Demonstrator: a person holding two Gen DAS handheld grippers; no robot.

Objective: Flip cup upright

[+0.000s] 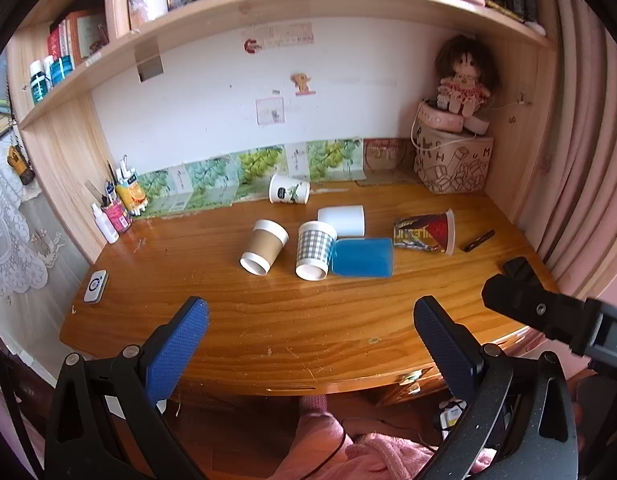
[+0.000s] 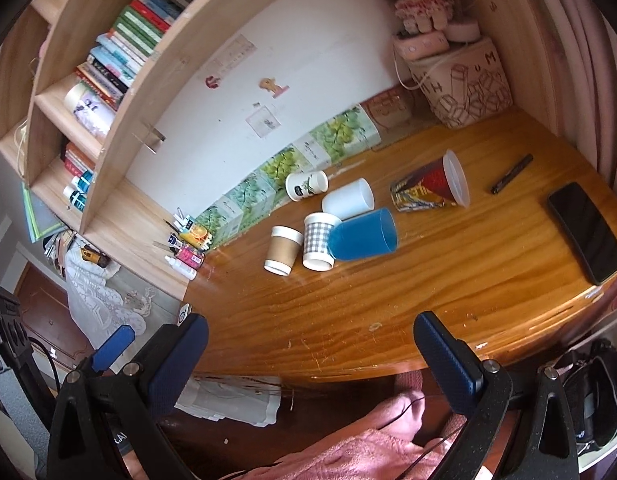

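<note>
Several cups lie on their sides on the wooden desk (image 1: 268, 320): a brown-sleeved paper cup (image 1: 264, 247) (image 2: 283, 249), a grey checked cup (image 1: 315, 249) (image 2: 319, 246), a blue plastic cup (image 1: 363, 257) (image 2: 362, 234), a plain white cup (image 1: 342, 220) (image 2: 348, 201), a white printed cup (image 1: 289, 189) (image 2: 307, 184) by the wall, and a red patterned cup (image 1: 426, 233) (image 2: 430, 186). My left gripper (image 1: 310, 316) is open and empty over the desk's front edge. My right gripper (image 2: 310, 332) is open and empty, also near the front edge; its body (image 1: 548, 316) shows at the right of the left wrist view.
A black phone (image 2: 586, 232) and a dark pen (image 2: 512, 174) lie at the desk's right. A pen holder with bottles (image 1: 116, 212) stands at the back left, a printed basket with a doll (image 1: 454, 160) at the back right. A white device (image 1: 96, 286) lies front left. Shelves hang overhead.
</note>
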